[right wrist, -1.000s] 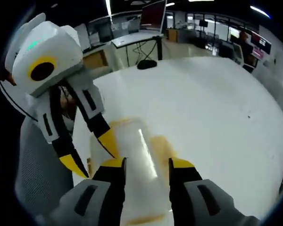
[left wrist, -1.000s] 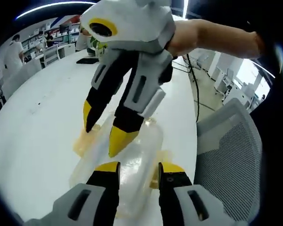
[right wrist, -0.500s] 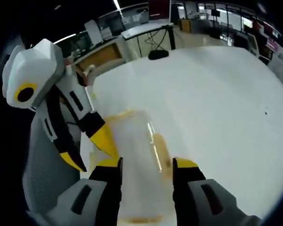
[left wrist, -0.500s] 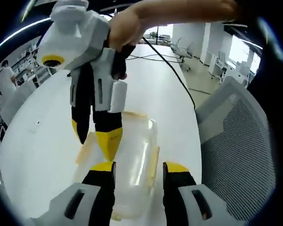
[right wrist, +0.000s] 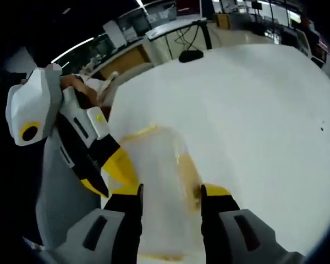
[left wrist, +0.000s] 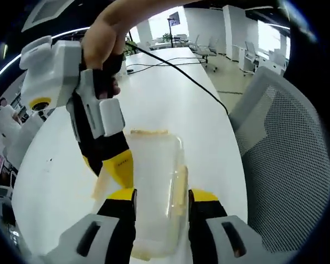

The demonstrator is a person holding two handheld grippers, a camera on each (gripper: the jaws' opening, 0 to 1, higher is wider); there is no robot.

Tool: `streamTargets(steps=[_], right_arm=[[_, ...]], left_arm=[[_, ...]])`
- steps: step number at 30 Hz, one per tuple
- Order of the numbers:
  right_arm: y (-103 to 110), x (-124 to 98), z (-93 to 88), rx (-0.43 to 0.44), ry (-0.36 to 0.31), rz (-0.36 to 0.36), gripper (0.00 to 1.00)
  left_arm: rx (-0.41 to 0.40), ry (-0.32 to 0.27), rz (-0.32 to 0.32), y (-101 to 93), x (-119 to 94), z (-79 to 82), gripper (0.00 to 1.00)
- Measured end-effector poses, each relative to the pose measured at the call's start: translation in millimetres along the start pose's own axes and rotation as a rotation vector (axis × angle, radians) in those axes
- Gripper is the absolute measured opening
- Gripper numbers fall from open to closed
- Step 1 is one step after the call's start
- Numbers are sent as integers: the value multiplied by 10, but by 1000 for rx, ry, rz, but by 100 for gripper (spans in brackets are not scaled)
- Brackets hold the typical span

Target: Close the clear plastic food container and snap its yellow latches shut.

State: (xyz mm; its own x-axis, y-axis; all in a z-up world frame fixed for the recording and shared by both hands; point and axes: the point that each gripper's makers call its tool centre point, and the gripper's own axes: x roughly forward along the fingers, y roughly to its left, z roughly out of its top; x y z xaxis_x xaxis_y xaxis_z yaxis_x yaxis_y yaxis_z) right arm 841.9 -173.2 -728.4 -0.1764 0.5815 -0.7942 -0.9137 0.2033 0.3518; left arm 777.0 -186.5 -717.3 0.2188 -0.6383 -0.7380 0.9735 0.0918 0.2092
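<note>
The clear plastic container [left wrist: 154, 181] lies on the white table [left wrist: 55, 181] with its lid on. Yellow latches show at its far end [left wrist: 147, 132] and along its right side [left wrist: 179, 190]. My left gripper [left wrist: 162, 197] is open and hovers over the container's near end, jaws astride it. My right gripper [left wrist: 105, 165] comes in from the upper left, held by a hand, its yellow tips at the container's left edge. In the right gripper view the container [right wrist: 159, 176] lies ahead of my open right gripper [right wrist: 171, 192], with the left gripper [right wrist: 109, 177] at its left edge.
A grey mesh chair [left wrist: 280, 154] stands close to the table's edge beside the container and also appears as the chair [right wrist: 55, 209]. A black cable [left wrist: 176, 71] runs across the far table. A dark object [right wrist: 190, 55] lies at the table's far end. Desks stand beyond.
The right gripper has swung from above the container to its left side and turned more upright. Both cameras have drawn back, so more of the container shows. The container has stayed put.
</note>
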Motion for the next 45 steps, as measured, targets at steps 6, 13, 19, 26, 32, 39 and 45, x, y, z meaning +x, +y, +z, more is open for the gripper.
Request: streamTargets(steps=[6,13,19,26,32,39,45], right_arm=[[19,22,-1,-12,29,21,39],[14,22,-3,-13,45,40,38],[22,20,-6,4,45,52,36],[20,23,8,31,73,83,32],[32,4,-21,12,82,86,32],[42,-4,-29,6,57,74,34],[66,-19,-23,-11,26,57,34]], left_arm=[[52,-2,10,-9,2,-16,30],[85,-6,28,-6,13,-16,31],[81,-13,47,8,15,-10,30],[96,-2,54,-11,0,-18,25],[99,-4,51,-3,41,-4,26],[115,-8,68,1,34,11,27],[130,-21,73,-5,25,21,28]])
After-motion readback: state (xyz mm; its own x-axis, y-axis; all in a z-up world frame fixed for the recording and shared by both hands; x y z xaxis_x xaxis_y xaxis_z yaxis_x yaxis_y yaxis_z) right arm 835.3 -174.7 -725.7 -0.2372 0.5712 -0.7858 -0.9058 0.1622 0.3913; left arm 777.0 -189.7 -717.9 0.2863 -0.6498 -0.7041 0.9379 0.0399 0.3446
